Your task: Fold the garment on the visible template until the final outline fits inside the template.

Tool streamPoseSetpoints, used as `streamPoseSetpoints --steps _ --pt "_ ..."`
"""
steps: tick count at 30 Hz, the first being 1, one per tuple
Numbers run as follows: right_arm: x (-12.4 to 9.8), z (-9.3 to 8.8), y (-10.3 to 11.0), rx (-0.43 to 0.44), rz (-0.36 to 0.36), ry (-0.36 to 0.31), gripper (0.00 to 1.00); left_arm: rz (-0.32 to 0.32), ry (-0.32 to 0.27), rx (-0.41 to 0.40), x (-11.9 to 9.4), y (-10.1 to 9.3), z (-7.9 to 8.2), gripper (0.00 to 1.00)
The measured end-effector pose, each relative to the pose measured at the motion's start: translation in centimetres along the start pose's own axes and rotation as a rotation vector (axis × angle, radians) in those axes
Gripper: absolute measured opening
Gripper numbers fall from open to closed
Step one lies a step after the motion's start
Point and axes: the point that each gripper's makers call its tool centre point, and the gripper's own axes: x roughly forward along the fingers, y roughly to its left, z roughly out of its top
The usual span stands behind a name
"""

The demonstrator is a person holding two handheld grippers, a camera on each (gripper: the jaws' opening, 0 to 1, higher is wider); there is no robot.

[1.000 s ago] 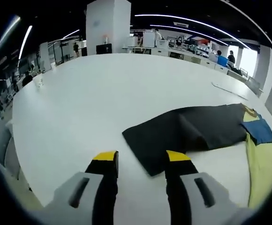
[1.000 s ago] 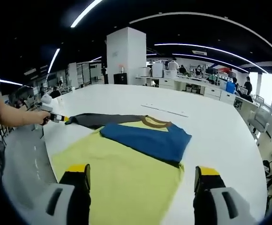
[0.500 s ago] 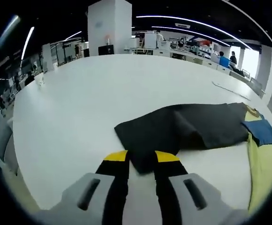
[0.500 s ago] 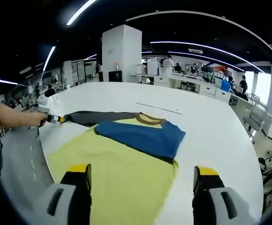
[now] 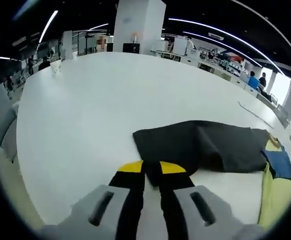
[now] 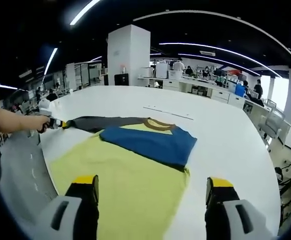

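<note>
Our left gripper was clenched on the cuff of the dark sleeve, which lay flat across the white table and ran back to the yellow garment. To fold well, we judged we should lift the cuff only slightly and carry it straight over the body, keeping the fabric taut.

Our right gripper stood released, jaws wide apart over the yellow garment, beneath its folded blue sleeve. It could pin the fold line. We could not make out any template outline.
</note>
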Motion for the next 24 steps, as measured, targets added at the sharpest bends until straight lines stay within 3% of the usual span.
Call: streamPoseSetpoints --steps 1,5,7,16,24 --pt "0.0 0.0 0.0 -0.003 -0.001 0.003 0.88 -0.015 0.004 -0.034 0.1 -0.2 0.0 0.03" --pt "0.2 -0.2 0.1 -0.026 -0.004 0.02 0.88 -0.04 0.026 -0.033 0.2 0.0 0.1 0.0" --pt "0.2 -0.1 0.1 -0.018 -0.002 0.013 0.88 -0.057 0.037 0.017 0.2 0.1 0.1 0.0" --pt "-0.1 0.0 -0.5 -0.015 -0.025 0.014 0.86 -0.047 0.019 0.09 0.7 2.2 1.4 0.0" --pt "0.1 0.2 -0.3 -0.01 -0.024 0.014 0.86 -0.039 0.048 0.113 1.3 2.2 1.6 0.03"
